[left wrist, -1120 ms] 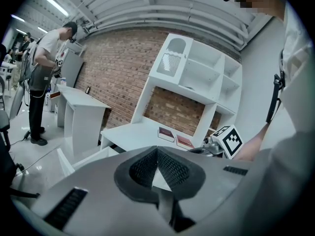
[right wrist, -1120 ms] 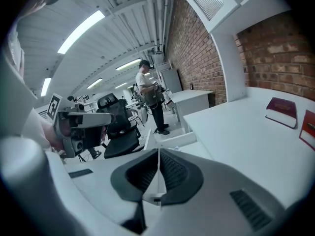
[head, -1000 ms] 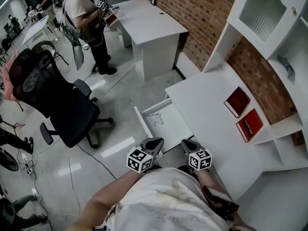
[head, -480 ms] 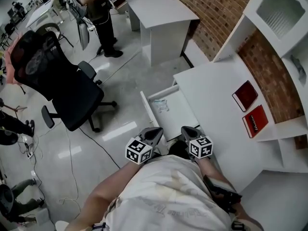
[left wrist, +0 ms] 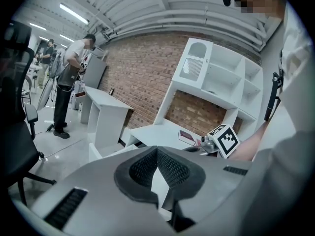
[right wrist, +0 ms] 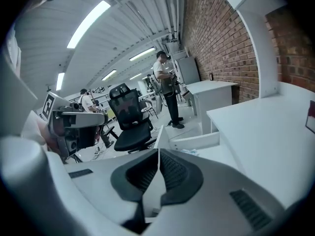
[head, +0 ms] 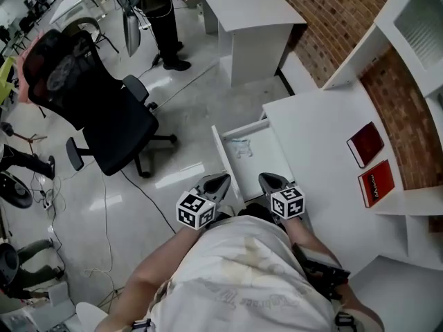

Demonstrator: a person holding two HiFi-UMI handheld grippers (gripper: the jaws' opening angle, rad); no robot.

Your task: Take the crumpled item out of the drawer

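Note:
The white drawer (head: 223,159) stands pulled out from the left side of the white desk (head: 325,164). A small crumpled pale item (head: 240,147) lies inside it toward the far end. It also shows in the right gripper view as the crumpled item (right wrist: 190,152), just past the jaw tips. My left gripper (head: 220,180) hovers at the drawer's near left corner, jaws shut and empty. My right gripper (head: 268,180) is beside it over the drawer's near right end, also shut on nothing. In their own views the left gripper (left wrist: 157,149) and right gripper (right wrist: 158,152) show pads pressed together.
A black office chair (head: 104,109) stands on the floor left of the drawer. Two red books (head: 365,144) lie on the desk by the brick wall. A person (head: 163,12) stands by another white desk (head: 252,12) at the back. Cables run over the floor (head: 104,206).
Both grippers have moved forward side by side and now sit closer to the drawer's near end. Their jaws stayed shut. The crumpled item has not moved.

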